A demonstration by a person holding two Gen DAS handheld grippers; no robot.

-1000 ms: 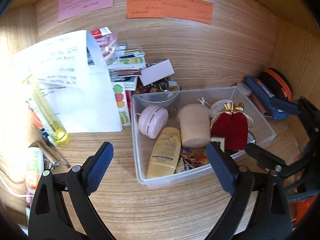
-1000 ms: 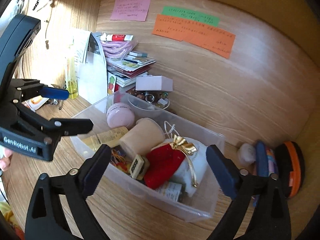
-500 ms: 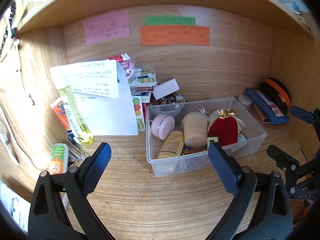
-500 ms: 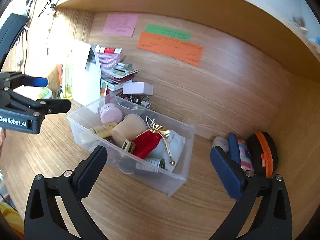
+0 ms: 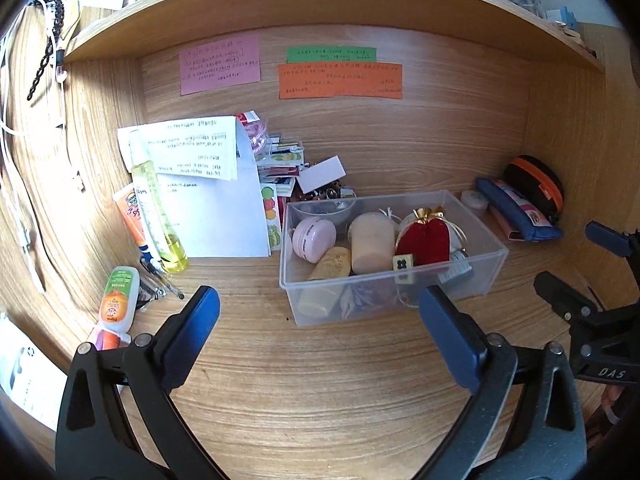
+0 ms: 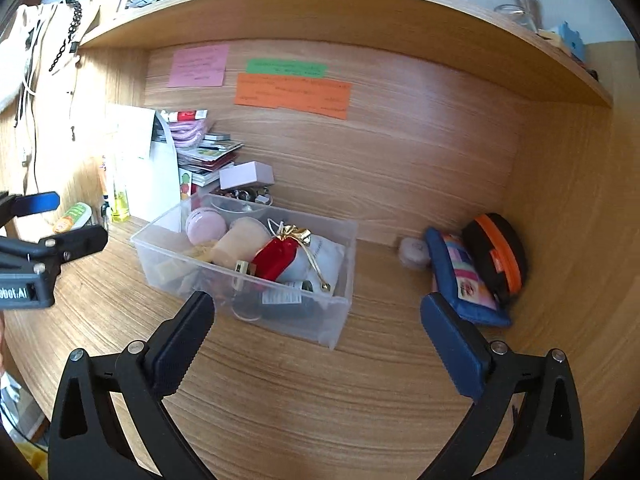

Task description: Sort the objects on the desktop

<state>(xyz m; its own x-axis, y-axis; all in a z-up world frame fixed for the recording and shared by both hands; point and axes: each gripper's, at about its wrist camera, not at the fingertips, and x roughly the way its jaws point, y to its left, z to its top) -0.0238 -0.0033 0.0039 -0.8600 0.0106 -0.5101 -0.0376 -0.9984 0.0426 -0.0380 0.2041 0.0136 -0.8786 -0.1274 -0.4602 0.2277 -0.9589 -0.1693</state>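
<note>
Left gripper point(image 5: 318, 334) and right gripper point(image 6: 316, 338): same build, matte black plastic frames with triangular cutouts, silver pivot screws, blue ribbed pads point(image 6: 182, 346). White lettering on both bodies, cut off, probably a brand mark.

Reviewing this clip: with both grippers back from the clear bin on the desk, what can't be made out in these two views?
- Notes' handwriting: pink note, orange note, too small in both views.
- Clear bin bottom layer: hidden under the red pouch and cream jar; frosted wall blurs it.
- Stack behind the white papers: mostly covered, left wrist view.
- Top shelf items: cut off by the frame edge.
</note>
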